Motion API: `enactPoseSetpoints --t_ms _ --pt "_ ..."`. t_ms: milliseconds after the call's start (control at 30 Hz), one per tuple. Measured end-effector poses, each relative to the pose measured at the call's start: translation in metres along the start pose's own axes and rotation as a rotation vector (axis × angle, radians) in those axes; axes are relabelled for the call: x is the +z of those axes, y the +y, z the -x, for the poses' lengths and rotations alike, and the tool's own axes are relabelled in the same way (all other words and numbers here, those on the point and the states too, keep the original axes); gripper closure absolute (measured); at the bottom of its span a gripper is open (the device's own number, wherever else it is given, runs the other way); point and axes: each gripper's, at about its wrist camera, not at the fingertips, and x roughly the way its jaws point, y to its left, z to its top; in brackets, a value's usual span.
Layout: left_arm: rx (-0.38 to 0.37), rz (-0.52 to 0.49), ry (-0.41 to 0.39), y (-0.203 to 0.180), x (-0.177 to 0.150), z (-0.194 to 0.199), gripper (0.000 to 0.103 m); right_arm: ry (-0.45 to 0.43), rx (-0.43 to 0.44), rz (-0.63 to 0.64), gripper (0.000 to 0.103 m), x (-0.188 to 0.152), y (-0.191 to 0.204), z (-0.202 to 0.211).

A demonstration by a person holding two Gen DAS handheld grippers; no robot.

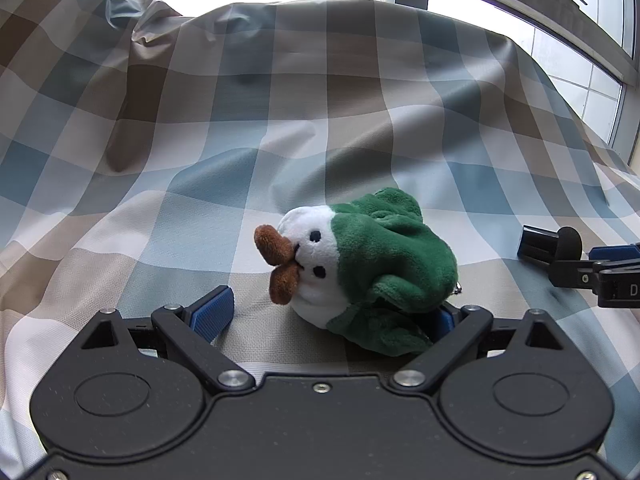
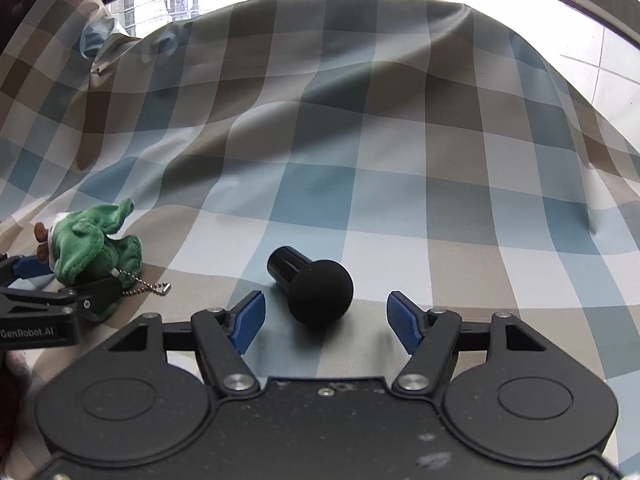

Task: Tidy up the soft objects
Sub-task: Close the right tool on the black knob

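The left gripper [image 1: 326, 314] stands wide, grasping nothing, its blue pads flanking the green-and-white plush toy with brown bow [image 1: 360, 268] on the checked cloth [image 1: 280, 140], seemingly framing a pickup. To the right, the right gripper [image 2: 325, 320] sits partly spread around the loose black foam-headed microphone [image 2: 314, 286].

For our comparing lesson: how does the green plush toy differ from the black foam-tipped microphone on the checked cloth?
The plush toy is green and white with a brown bow; the microphone is all black. The plush toy carries a ball chain; the microphone shows none. The plush toy is lumpy; the microphone is a round head on a short cylinder. Both lie on the checked cloth.
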Motion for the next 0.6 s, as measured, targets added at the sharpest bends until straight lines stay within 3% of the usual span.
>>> enactPoseSetpoints --t_ms 133,300,600 --pt "0.0 0.0 0.0 0.0 0.0 0.0 0.011 -0.007 -0.06 -0.069 0.036 -0.009 0.002 0.008" --pt "-0.001 0.0 0.0 0.0 0.0 0.0 0.011 -0.026 -0.058 -0.125 0.036 -0.007 0.025 0.014" --pt "-0.004 0.003 -0.001 0.001 -0.001 0.0 0.01 0.014 -0.15 -0.232 0.035 0.009 0.037 -0.013"
